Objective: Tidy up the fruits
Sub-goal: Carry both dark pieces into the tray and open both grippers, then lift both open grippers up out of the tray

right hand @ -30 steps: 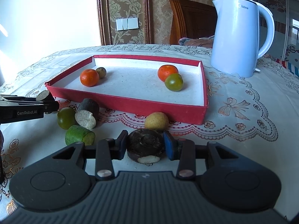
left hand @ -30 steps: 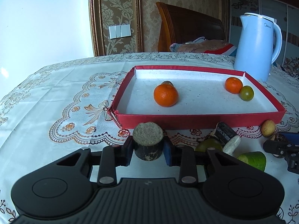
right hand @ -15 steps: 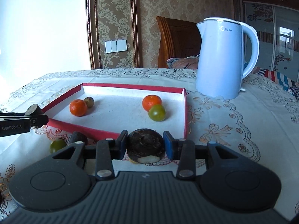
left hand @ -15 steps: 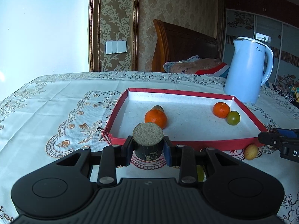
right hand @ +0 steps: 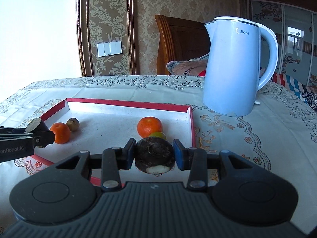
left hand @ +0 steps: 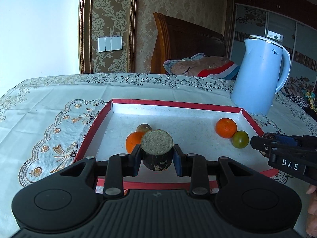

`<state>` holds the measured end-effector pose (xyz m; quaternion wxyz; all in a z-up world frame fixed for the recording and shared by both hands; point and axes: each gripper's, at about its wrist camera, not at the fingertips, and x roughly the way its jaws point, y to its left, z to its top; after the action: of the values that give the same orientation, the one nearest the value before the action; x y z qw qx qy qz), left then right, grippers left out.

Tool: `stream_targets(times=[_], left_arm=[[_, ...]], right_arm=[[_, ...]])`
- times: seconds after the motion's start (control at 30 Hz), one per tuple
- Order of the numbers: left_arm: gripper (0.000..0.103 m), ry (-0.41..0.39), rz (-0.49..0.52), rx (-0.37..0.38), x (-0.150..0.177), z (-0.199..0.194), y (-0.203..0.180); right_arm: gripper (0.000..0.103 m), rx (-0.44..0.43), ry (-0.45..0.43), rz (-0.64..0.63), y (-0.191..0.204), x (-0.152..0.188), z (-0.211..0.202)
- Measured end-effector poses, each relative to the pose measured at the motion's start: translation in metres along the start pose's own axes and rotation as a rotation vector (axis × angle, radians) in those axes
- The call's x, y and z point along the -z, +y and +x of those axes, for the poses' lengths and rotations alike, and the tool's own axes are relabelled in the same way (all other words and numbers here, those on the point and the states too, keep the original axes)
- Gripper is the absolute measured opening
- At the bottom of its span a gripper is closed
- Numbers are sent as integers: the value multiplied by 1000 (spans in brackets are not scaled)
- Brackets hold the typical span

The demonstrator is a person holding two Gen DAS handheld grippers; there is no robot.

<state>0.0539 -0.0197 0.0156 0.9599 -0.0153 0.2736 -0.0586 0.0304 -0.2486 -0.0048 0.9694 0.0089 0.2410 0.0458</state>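
Note:
My left gripper is shut on a dark cut stalk piece with a pale flat end, held above the near edge of the red tray. My right gripper is shut on a dark round water chestnut, over the tray's near right part. Inside the tray lie an orange beside a small brown fruit on the left, and an orange with a green fruit on the right. In the right wrist view the left gripper shows at the left edge.
A pale blue kettle stands on the patterned tablecloth behind the tray's right corner. A wooden headboard and folded cloth lie beyond the table. A person's fingers show at the right edge.
Both grippers rose and moved forward from the table in front of the tray to over its near edge, each still holding its piece. The loose fruits on the cloth dropped out of view.

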Motion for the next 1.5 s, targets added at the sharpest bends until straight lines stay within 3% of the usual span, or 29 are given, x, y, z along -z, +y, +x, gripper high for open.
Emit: stream_targets(times=[0.27,0.4,0.87,0.93,1.0,1.07,1.13,1.23,1.3,1.5], left_arm=[[33,27,29,-35,-6,28,-9],[33,5,70,-68,-7,34,-16],[33,-26,71,-95,-12,40,-18],[38,-28,74,-99,-11,40,-19],[55,-30,67,-96,-11,39,-18],[62,-35,63,-107,-11,40,-17],[66,-31,53,-111,-11,41,-15],[66,-16,33,-105,-11,43,-11],[66,-9,25,-104,-11,44,-9],[66,-11,8,-103,-11,42,-6]], right_arm=[[38,7,25,44,-6,-11,27],[38,0,21,13,4,-8,27],[38,23,47,35,5,-10,45],[38,18,49,34,5,-10,45],[39,21,42,38,4,-9,45],[48,21,44,40,4,-10,44],[67,30,32,48,4,-10,42],[70,36,15,32,6,-10,39],[78,37,13,39,6,-9,39],[82,40,11,37,5,-8,38]])
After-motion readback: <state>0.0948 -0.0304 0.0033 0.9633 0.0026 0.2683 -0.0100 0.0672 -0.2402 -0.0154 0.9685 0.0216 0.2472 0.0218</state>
